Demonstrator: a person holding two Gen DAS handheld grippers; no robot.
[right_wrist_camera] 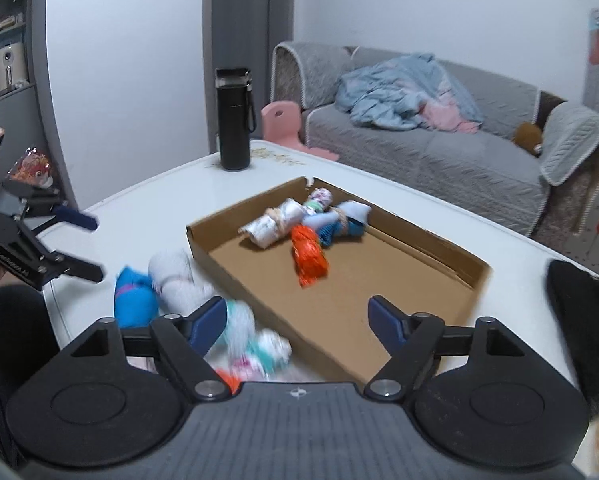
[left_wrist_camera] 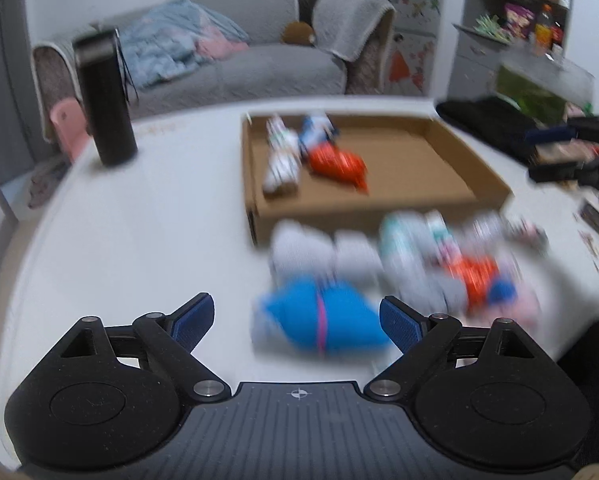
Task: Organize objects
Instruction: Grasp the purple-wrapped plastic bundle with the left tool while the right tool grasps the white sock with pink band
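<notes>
A shallow cardboard box point(left_wrist_camera: 475, 168) point(right_wrist_camera: 471, 268) sits on the white table. It holds three rolled sock bundles: a white one point(left_wrist_camera: 281, 160) point(right_wrist_camera: 273, 222), a blue-white one point(left_wrist_camera: 315, 130) point(right_wrist_camera: 345, 218) and an orange one point(left_wrist_camera: 337, 166) point(right_wrist_camera: 307, 256). Several more bundles lie in front of the box, among them a blue one point(left_wrist_camera: 323, 322) point(right_wrist_camera: 133, 298) and white ones point(left_wrist_camera: 323, 252) point(right_wrist_camera: 175, 276). My left gripper point(left_wrist_camera: 297, 320) is open and empty, with the blue bundle between its fingers. My right gripper point(right_wrist_camera: 295, 320) is open and empty over the box's near edge.
A black bottle point(left_wrist_camera: 105, 98) point(right_wrist_camera: 234, 120) stands at the table's far corner. A black cloth point(left_wrist_camera: 495, 124) point(right_wrist_camera: 583, 320) lies beside the box. A grey sofa point(left_wrist_camera: 235, 64) point(right_wrist_camera: 439, 148) and a pink chair point(right_wrist_camera: 283, 124) stand behind the table. The left view is blurred.
</notes>
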